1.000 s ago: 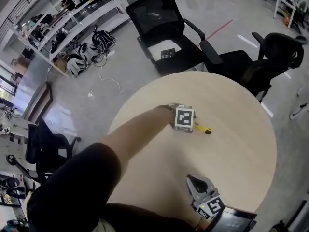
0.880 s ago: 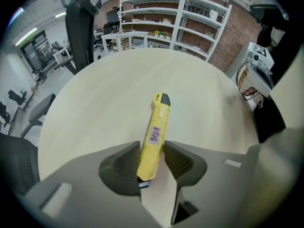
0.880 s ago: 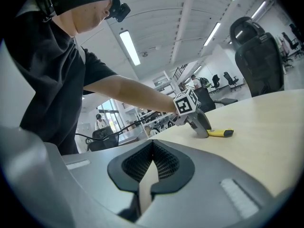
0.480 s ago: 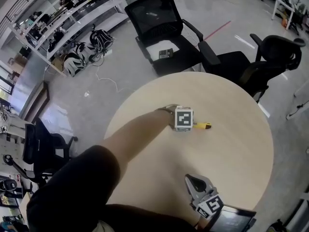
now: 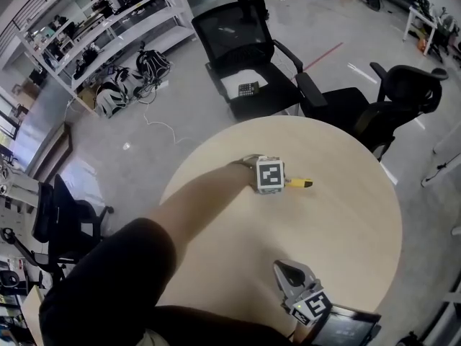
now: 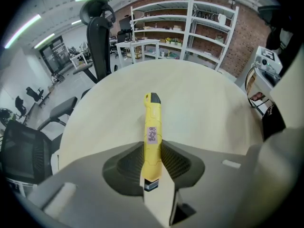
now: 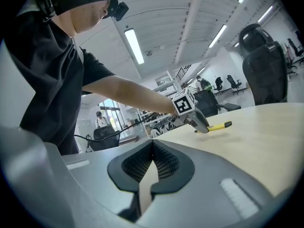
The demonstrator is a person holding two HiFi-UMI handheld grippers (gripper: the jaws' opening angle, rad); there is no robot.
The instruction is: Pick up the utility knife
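Our left gripper [image 6: 153, 164] clenches its fingers on the tail of the yellow plastic utility knife [image 6: 152, 127], held just above the round pale wooden desk [image 5: 346, 229]. We should lift straight and squeeze firmly so its long nose cannot droop. Our right gripper [image 7: 151, 151] has its fingers pressed together, empty.

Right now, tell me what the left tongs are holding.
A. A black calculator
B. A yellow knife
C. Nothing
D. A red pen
B: in the left gripper view the left tongs are shut on the knife, whose yellow body sticks out from between the pads over the table.
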